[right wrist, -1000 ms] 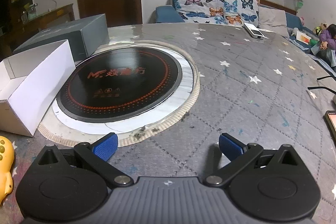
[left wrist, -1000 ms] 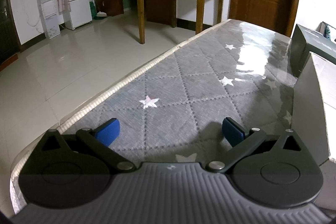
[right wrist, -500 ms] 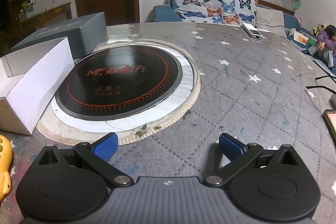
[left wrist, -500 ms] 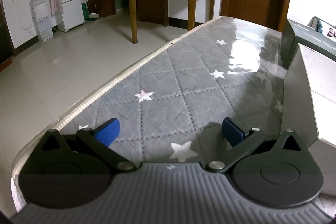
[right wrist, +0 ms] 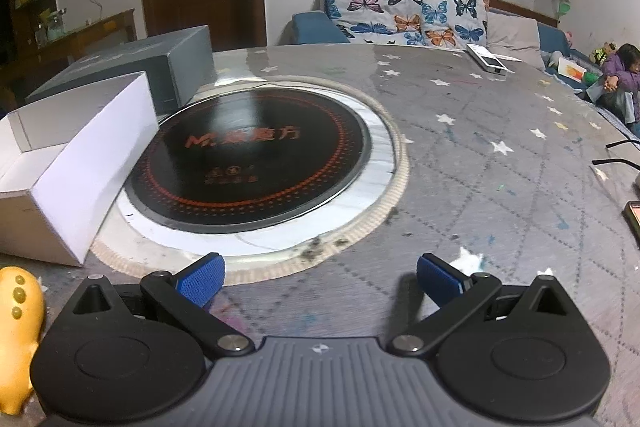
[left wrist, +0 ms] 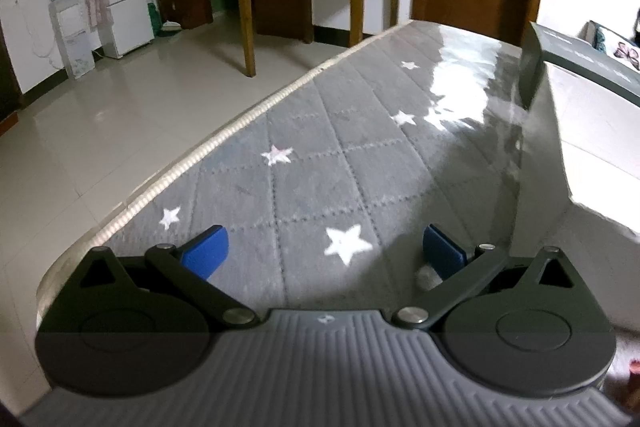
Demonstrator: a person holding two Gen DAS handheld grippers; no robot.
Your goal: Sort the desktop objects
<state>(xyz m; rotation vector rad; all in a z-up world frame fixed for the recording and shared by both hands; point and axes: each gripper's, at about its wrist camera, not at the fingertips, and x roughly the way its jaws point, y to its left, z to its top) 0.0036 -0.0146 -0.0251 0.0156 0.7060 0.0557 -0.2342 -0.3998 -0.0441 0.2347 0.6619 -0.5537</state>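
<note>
My left gripper (left wrist: 324,249) is open over the grey star-patterned table cover (left wrist: 320,163), holding nothing. A white open box (left wrist: 592,155) stands just to its right, with a dark grey box (left wrist: 576,67) behind it. My right gripper (right wrist: 318,277) is open and empty above the cover, in front of a black round cooktop (right wrist: 248,163). The white open box (right wrist: 76,163) lies left of the cooktop, and the dark grey box (right wrist: 132,67) sits behind that. A yellow toy (right wrist: 18,323) lies at the far left, beside the right gripper's left arm.
The table's left edge (left wrist: 192,159) drops to a tiled floor. A white flat device (right wrist: 488,59) lies at the far side of the table. A phone (right wrist: 634,215) and black cables (right wrist: 620,155) sit at the right edge. A person (right wrist: 620,79) sits at the far right.
Both grippers have pulled back a little toward the near side of the table. More of the cover and the yellow toy show. Both stay open.
</note>
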